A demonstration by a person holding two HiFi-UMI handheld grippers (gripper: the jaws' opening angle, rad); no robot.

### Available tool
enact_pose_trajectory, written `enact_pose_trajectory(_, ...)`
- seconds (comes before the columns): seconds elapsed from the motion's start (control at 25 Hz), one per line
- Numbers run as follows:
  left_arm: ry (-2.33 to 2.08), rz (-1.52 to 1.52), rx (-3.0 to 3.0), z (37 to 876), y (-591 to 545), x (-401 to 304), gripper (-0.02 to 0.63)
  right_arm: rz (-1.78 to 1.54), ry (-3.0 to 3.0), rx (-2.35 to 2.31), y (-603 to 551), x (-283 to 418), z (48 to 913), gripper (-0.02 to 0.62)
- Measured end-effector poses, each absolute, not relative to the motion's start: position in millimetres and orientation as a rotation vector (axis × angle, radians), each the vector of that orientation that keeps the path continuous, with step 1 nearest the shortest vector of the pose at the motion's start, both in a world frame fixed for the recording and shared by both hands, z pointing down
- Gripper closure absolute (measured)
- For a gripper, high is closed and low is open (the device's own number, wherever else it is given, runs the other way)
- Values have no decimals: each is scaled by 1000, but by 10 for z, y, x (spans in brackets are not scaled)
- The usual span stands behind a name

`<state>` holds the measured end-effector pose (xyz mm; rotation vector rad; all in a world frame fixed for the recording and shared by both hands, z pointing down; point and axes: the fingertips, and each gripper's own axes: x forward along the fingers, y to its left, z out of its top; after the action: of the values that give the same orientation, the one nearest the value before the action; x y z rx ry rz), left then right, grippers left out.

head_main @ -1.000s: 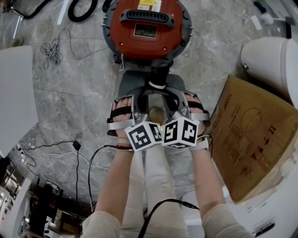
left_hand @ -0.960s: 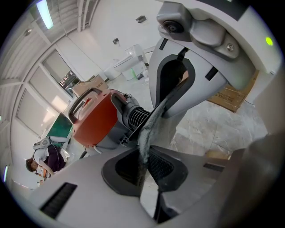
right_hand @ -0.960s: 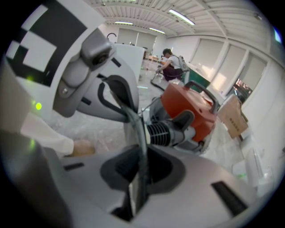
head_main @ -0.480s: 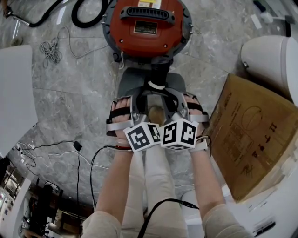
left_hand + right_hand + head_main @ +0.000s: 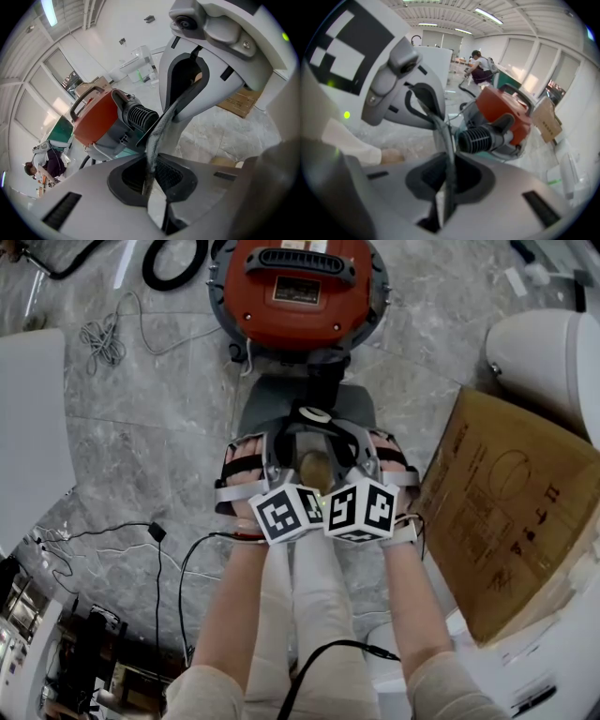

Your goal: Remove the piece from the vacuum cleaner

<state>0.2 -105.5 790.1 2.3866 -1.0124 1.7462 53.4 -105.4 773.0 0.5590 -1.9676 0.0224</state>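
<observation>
On the grey stone floor ahead of the person stands the red vacuum cleaner point(image 5: 300, 296), and the piece to come off, a short black ribbed tube point(image 5: 323, 371), sticks out of its near side toward the two tools. The left gripper point(image 5: 161, 129) and right gripper point(image 5: 440, 129) lean in side by side, their tips meeting at the tube's open near end. Each one's jaws are squeezed almost flat together, and by my reading they pinch the thin rim of that mouth from opposite sides, though the contact itself is hard to make out. A cardboard box point(image 5: 506, 512) lies off to the right, well apart.

The tube looks like hard, light plastic, so it should keep its shape under a firm squeeze. The smooth rim is likely slippery and offers little to bite on, whereas the ribs nearer the body would give a surer hold. It probably sits in its socket by friction or a catch, so a straight pull along its length, perhaps with a slight twist, seems right. The canister may slide toward the pull
</observation>
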Motion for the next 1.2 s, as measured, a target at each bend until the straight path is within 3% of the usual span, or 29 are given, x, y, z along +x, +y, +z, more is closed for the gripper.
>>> enact_pose_trajectory(1.2,-1008,1737,2419,7344,-947,-116,560,59,-2035,522,-827,415,7229,554)
